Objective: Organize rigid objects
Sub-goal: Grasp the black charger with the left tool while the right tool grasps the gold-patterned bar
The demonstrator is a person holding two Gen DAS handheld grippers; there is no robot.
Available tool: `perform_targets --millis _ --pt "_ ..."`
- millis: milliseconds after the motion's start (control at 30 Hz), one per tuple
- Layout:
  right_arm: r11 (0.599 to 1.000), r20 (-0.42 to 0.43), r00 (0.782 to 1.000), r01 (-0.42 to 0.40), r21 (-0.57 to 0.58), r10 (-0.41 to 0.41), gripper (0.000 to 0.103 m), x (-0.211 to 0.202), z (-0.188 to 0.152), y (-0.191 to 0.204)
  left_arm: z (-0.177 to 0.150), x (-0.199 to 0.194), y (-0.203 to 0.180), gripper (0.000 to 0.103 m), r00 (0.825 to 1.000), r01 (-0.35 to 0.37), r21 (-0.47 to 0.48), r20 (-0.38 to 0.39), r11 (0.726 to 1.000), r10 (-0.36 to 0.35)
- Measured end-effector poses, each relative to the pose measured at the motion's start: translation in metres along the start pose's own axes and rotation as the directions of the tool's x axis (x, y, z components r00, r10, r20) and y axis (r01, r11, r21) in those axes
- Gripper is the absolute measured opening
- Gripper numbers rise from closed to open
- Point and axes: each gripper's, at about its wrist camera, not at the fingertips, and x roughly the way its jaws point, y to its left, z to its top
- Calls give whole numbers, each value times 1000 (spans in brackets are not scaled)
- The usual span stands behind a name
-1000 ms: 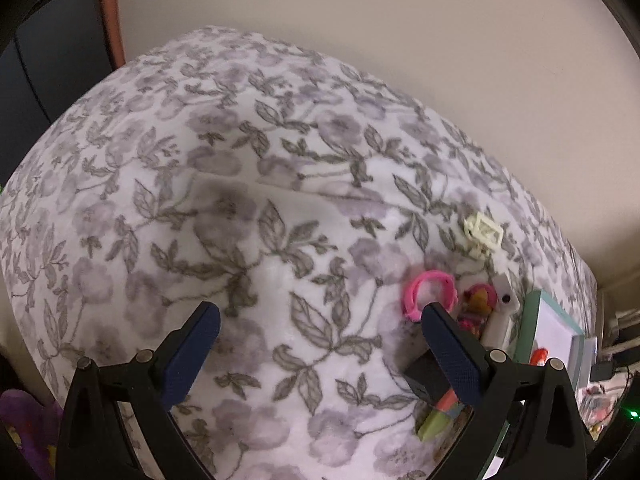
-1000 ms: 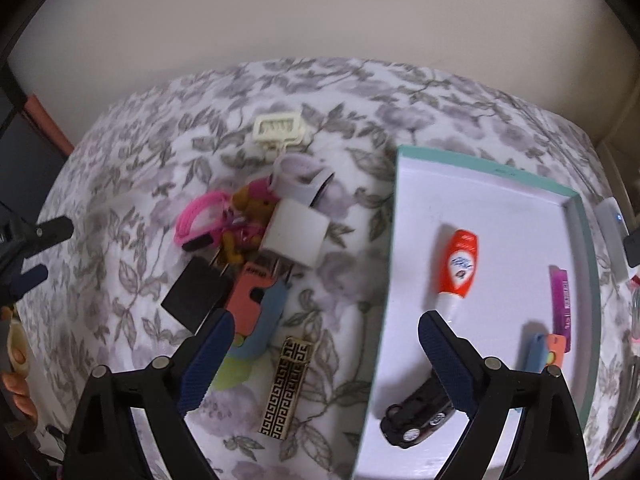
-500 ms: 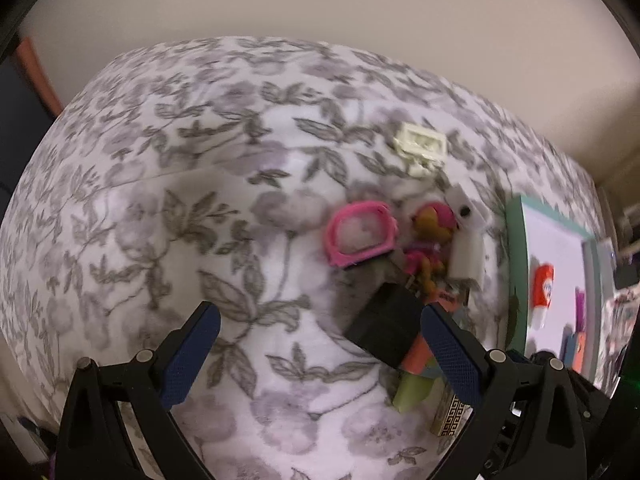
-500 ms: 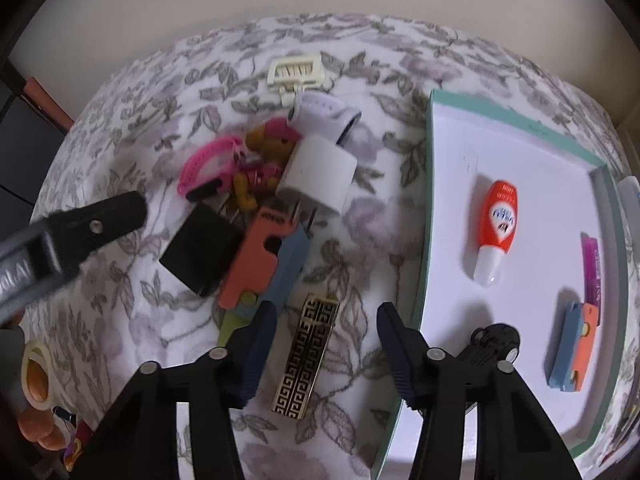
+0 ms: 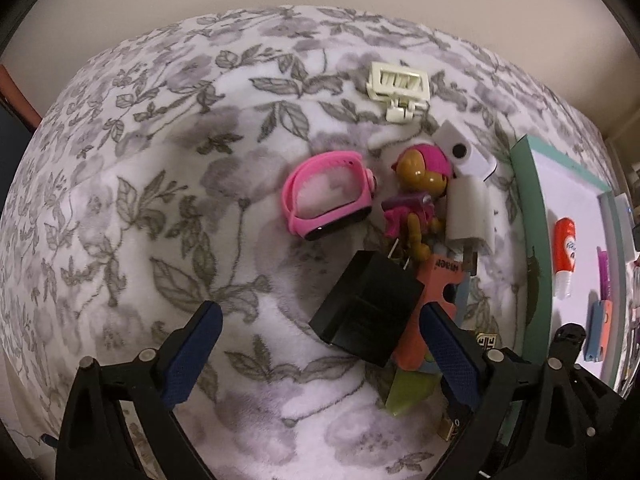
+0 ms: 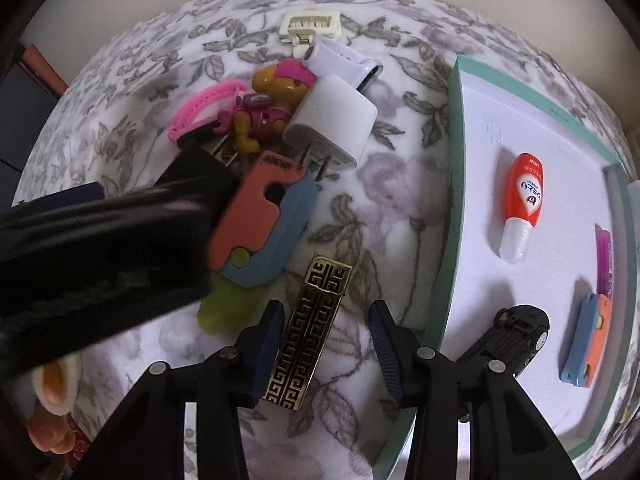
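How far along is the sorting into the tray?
Done: glue bottle, purple stick, blue-orange cutter and black toy car lie in the tray.

In hand: right gripper is closing around the gold-patterned bar; left gripper, also closing, hovers by the black charger.

Left: pink band, figurine, white charger, clip.

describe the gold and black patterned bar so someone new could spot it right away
Start at the teal-rimmed white tray on the floral blanket and look just left of its near corner. There a flat black rectangular bar with a gold maze pattern lies alone, below the pile of chargers and toys. It is the only shiny, patterned piece there.
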Motion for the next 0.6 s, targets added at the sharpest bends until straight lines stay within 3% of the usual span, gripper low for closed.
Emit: perform_targets --millis 167,300,600 --pt "1000 5 1000 -3 -8 3 48 3 0 4 0 6 -3 78 998 63 -21 -10 998 -63" --pt "1000 9 1000 -6 -8 6 46 3 -2 8 -1 8 -4 55 993 113 -31 -21 993 -113" --pt "1000 13 1000 -2 26 2 27 -1 -6 -10 -6 13 9 52 992 114 -80 -37 990 -117"
